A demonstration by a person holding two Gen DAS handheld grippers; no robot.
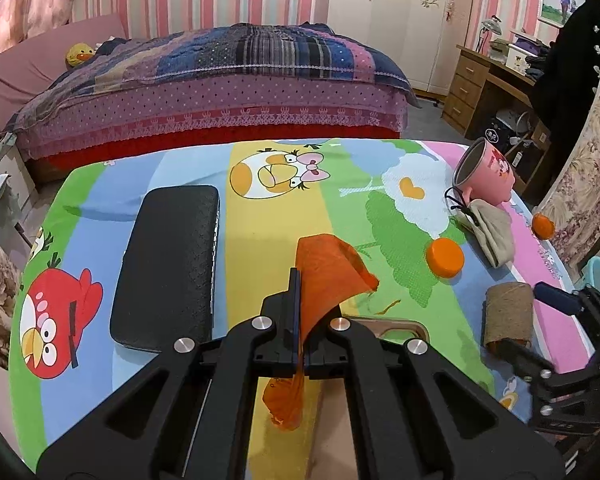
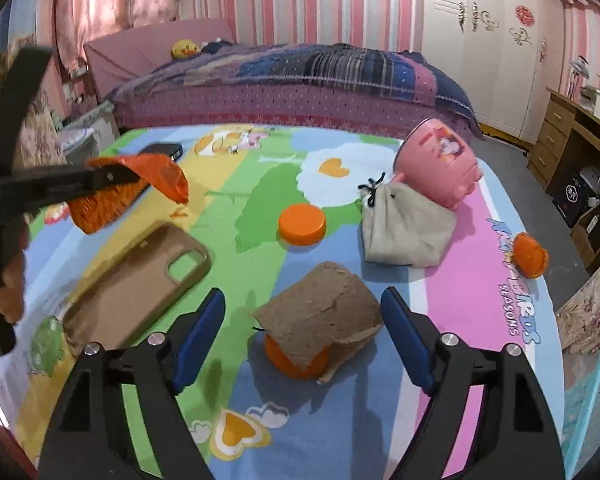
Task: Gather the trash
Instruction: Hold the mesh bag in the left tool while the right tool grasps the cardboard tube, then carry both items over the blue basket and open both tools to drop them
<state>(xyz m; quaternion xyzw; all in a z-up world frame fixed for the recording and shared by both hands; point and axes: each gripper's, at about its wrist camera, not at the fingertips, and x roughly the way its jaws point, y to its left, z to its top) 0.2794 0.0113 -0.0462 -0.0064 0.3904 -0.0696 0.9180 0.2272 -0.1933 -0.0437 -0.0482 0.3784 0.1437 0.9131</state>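
Observation:
My left gripper [image 1: 296, 280] is shut on a crumpled orange plastic wrapper [image 1: 328, 276] and holds it above the cartoon-print table cover [image 1: 260, 220]. The right wrist view shows the same left gripper [image 2: 112, 176] at the left, with the wrapper [image 2: 168, 178] hanging from it. A brown paper-wrapped roll [image 2: 320, 312] with an orange end lies on the cover. My right gripper [image 2: 304, 304] stands open around it, a blue pad on each side and a gap at both. From the left wrist view, the right gripper [image 1: 536, 326] sits beside the roll [image 1: 508, 312].
On the cover lie an orange lid [image 2: 302, 224], a second orange cap [image 2: 530, 255] near the right edge, a tipped pink cup [image 2: 440, 164], a beige drawstring pouch [image 2: 404, 232], a tan phone case [image 2: 140, 280] and a black case [image 1: 168, 264]. A teal basket [image 2: 592, 400] stands at the right.

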